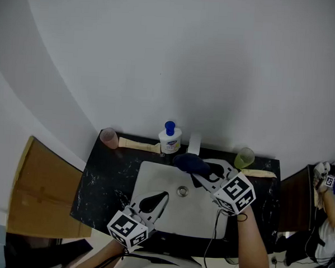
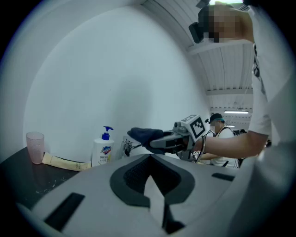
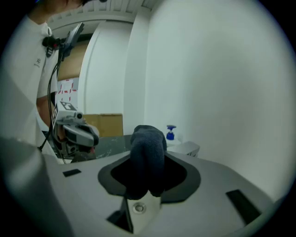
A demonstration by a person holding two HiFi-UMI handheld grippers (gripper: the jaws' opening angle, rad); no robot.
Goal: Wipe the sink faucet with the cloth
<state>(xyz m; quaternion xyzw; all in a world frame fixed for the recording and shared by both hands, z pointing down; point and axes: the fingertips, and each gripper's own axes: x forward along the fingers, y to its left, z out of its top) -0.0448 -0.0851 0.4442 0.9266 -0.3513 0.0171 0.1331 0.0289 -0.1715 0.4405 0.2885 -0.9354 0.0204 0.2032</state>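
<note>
Your right gripper (image 1: 198,167) is clamping its jaws on the dark blue cloth (image 1: 187,160), and the cloth is bulging up between them in a thick fold. You are holding that fold right at the front of the faucet (image 1: 195,142). The left gripper view is showing the cloth just above the chrome spout, though you cannot tell whether the two are touching.

Your left gripper (image 1: 163,196) is hanging well in front of the faucet and to its left, with its jaws drawn together and nothing between them. It is pointing back toward the faucet from over the near part of the white sink (image 1: 154,177), whose drain (image 1: 182,191) is lying straight in front of the faucet.

Just left of the faucet, a white soap bottle (image 1: 169,139) with a blue pump is standing on the black countertop (image 1: 103,178). A beige tube (image 1: 139,145) is lying farther left of the faucet, and a pink cup (image 1: 108,137) is standing beyond it. A green cup (image 1: 244,158) is sitting to the faucet's right.
</note>
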